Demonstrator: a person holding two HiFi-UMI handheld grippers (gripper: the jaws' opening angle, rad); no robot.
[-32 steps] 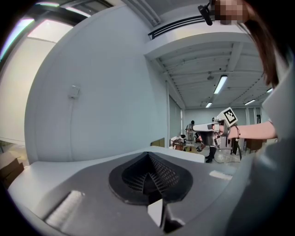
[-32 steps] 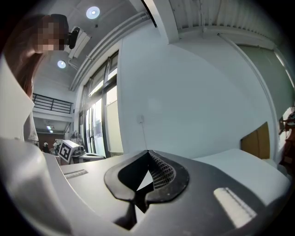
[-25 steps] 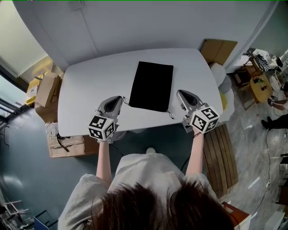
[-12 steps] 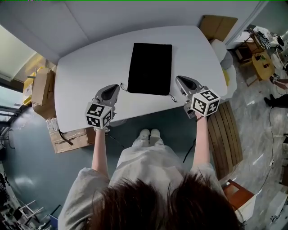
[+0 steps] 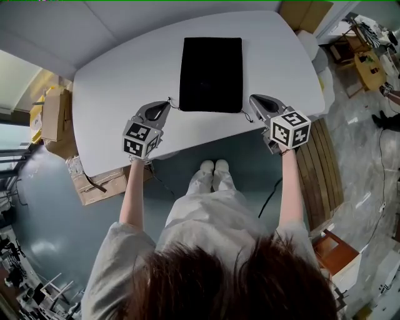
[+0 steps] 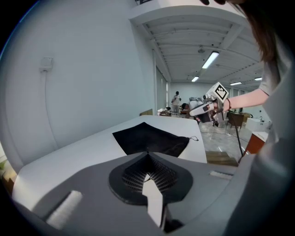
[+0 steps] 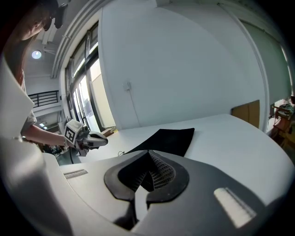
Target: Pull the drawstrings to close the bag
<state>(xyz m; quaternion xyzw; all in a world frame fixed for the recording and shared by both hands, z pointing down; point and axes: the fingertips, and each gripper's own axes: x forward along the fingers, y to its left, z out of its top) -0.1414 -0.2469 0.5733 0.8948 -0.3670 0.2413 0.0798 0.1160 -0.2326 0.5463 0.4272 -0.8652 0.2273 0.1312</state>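
A black drawstring bag (image 5: 210, 74) lies flat on the white table (image 5: 119, 81), its mouth toward the near edge. A thin cord end sticks out at each near corner: the left cord (image 5: 170, 103) and the right cord (image 5: 248, 116). My left gripper (image 5: 166, 104) is shut, its tip right beside the left cord; whether it touches I cannot tell. Just right of the bag's near right corner, my right gripper (image 5: 253, 99) is shut too. Nothing shows between either pair of jaws. The left gripper view has the bag (image 6: 150, 138) just ahead; the right gripper view shows the bag (image 7: 168, 138) likewise.
The table's near edge runs just under both grippers. Cardboard boxes (image 5: 53, 112) stand on the floor at the left, and a slatted wooden pallet (image 5: 320, 169) lies at the right. More cardboard (image 5: 306, 7) leans at the far right corner. People stand far off (image 6: 176, 99).
Both grippers have sunk toward the table and come closer to the bag's near corners. The jaws stayed shut and the bag has not moved.
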